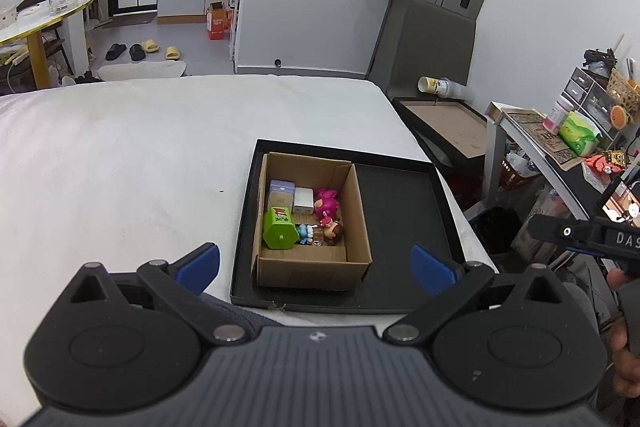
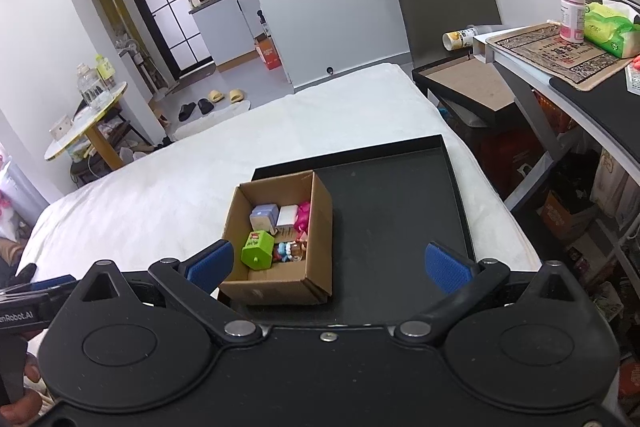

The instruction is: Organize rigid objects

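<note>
Cardboard box [image 1: 312,267] upright, mouth up, long axis running away; both claws wide, empty.

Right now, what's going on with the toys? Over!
Left gripper and right gripper: jaws open, holding nothing. Toys all inside cardboard box, green block nearest. Box sits on black tray. Nothing in the way.
</note>
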A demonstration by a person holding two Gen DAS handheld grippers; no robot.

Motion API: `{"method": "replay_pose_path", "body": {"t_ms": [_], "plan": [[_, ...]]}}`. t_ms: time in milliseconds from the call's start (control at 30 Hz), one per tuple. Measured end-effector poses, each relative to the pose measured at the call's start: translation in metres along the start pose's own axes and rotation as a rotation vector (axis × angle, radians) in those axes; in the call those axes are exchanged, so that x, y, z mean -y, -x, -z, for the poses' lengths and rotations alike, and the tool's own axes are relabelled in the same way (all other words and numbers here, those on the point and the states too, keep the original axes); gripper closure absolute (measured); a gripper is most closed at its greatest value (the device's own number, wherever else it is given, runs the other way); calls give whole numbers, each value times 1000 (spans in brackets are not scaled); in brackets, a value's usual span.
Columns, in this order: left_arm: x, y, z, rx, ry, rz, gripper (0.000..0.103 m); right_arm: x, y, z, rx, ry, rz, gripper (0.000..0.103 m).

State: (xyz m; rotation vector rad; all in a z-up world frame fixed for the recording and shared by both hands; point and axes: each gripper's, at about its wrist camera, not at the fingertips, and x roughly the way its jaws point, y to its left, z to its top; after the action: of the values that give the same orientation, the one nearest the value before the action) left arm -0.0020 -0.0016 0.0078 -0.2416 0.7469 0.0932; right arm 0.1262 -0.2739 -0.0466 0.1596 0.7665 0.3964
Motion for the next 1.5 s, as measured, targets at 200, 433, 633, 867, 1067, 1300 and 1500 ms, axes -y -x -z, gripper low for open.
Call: {"method": "replay_pose_path", "body": {"t_ms": [200, 433, 633, 867, 1067, 1300, 1500], "plan": [[0, 14, 7, 8, 5, -6, 2, -6, 4, 9, -21, 25, 6, 0], [0, 27, 13, 30, 6, -9, 2, -13, 12, 21, -36, 45, 5, 0], [3, 31, 15, 36, -16, -6, 2, -15, 11, 24, -21, 47, 5, 0], [-1, 33, 16, 27, 13, 22, 2, -22, 12, 25, -24, 66, 6, 0], [0, 34, 16, 24, 8, 25, 2, -23, 15, 26, -19, 74, 7, 0], [1, 36, 16, 33, -7, 19, 2, -23, 15, 26, -21, 73, 5, 0], [2, 37, 16, 32, -12, 18, 2, -25, 16, 26, -24, 79, 1, 0]]}}
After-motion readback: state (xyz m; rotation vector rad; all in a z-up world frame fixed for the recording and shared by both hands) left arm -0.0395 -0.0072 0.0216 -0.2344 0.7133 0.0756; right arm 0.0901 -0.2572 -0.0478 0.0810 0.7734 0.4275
